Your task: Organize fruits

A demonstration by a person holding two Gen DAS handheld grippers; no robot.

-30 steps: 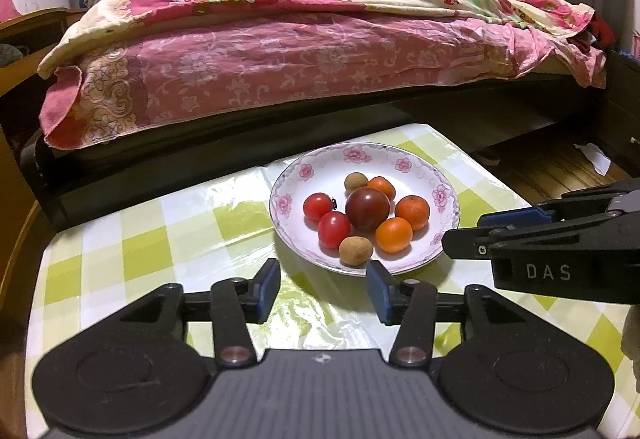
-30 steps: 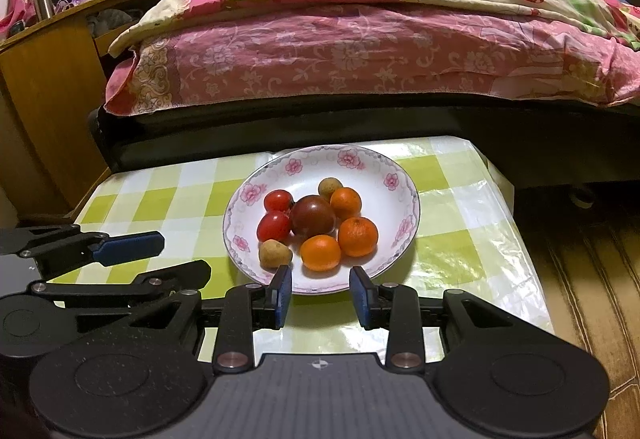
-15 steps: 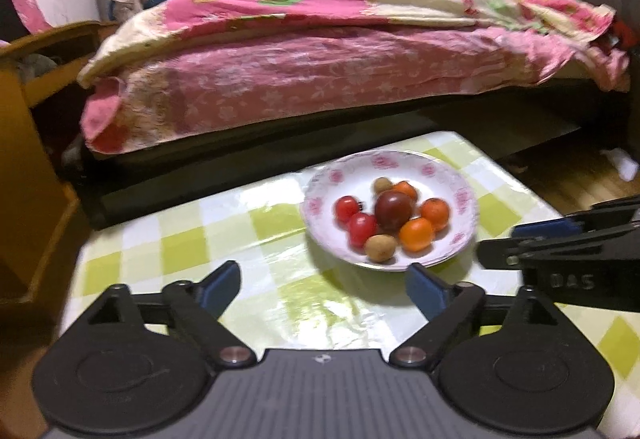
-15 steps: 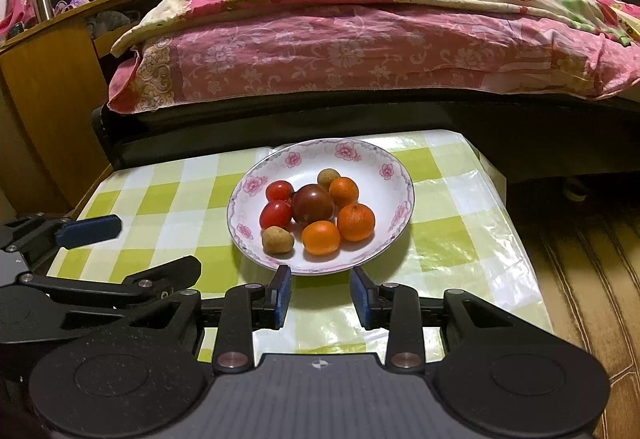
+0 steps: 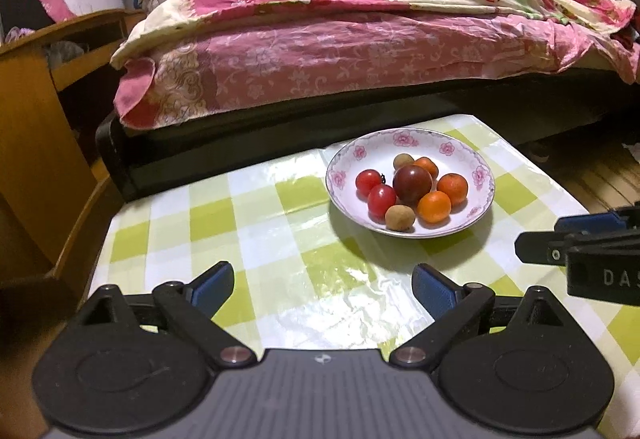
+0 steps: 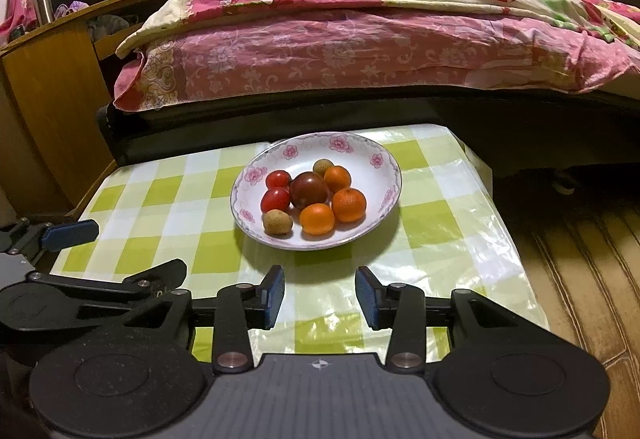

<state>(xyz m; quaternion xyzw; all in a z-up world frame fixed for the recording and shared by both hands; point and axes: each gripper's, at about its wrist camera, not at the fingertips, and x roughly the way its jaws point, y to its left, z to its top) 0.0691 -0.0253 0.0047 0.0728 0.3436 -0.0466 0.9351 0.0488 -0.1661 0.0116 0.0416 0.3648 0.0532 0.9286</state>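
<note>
Left tool [image 5: 322, 289] now spread wider than before; right tool [image 6: 320, 297] released, both short of plate [image 6: 384, 159]

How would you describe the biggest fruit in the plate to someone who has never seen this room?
Find the flowered plate on the checked table. In the pile's middle lies the dark tomato; it alone is brownish-purple and larger than its red and orange neighbours.

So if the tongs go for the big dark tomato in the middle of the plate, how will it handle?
The dark tomato is round and glossy, so it may slip or roll if nudged. It sits packed against the red tomatoes and oranges, so a grab would probably jostle them. It looks soft-skinned; a hard squeeze could bruise it.
</note>
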